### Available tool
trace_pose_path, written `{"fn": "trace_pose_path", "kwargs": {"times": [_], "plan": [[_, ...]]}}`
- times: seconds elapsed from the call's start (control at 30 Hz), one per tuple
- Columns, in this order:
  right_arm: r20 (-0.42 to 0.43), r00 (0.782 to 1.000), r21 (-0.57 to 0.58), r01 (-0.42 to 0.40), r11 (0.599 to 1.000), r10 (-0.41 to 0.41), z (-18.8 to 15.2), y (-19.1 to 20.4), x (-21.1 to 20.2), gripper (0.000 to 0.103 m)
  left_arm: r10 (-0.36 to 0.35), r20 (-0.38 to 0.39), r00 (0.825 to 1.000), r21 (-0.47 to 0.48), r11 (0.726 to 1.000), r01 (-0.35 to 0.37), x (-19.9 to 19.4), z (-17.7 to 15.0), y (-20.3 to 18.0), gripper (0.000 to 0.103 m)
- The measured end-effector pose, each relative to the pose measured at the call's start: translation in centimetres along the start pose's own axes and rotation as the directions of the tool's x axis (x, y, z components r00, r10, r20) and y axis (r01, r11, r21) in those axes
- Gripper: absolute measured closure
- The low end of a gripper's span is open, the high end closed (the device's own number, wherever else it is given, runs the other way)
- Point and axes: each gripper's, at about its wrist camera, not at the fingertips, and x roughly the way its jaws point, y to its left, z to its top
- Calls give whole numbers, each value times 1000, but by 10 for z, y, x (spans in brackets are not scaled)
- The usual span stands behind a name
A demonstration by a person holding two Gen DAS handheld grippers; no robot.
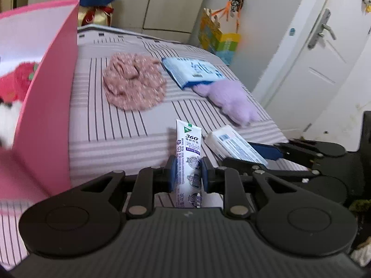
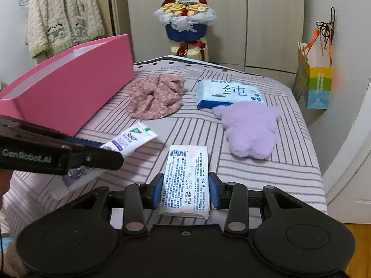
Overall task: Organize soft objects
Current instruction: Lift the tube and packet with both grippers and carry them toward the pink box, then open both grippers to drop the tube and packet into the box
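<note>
Both grippers are pinching: your left gripper point(image 1: 186, 173) is gripping the toothpaste tube point(image 1: 189, 153) lengthwise, nearer the pink box point(image 1: 46, 120); your right gripper point(image 2: 185, 190) is clamping the tissue pack point(image 2: 186, 178) over the striped bed point(image 2: 266, 169).

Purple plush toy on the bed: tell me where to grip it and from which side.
Judging by its pose, grip the purple plush toy across its narrower middle, coming from above. It lies flat on the striped bedsheet with its far edge against the blue wipes pack, so a low approach from the far side looks blocked; the near lobe is free.
</note>
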Motion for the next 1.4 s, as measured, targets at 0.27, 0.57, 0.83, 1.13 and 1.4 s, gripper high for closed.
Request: {"fn": "trace_pose_path", "kwargs": {"times": [0.27, 0.57, 0.83, 1.13, 1.4], "plan": [[-17, 1000, -46, -25, 999, 24, -6, 12, -18, 58, -29, -3, 1000, -13, 999, 29, -26, -11, 5, 82], [-2, 1000, -141, 1, 990, -1, -7, 33, -37, 58, -8, -2, 1000, 5, 1000, 8, -64, -29, 15, 82], [13, 999, -207, -48, 977, 52, -2, 57, -62, 58, -22, -14, 1000, -5, 1000, 22, -101, -44, 26, 82], [21, 989, -298, -136, 945, 149, 7, 105, -88, 58, -5, 55, 998, 9, 1000, 4, -166, -53, 32, 82], [72, 963, -335, -222, 916, 260, 32, 140, -112, 58, 29, 143, 989, 28, 999, -34, -211, -45, 42, 82]]}}
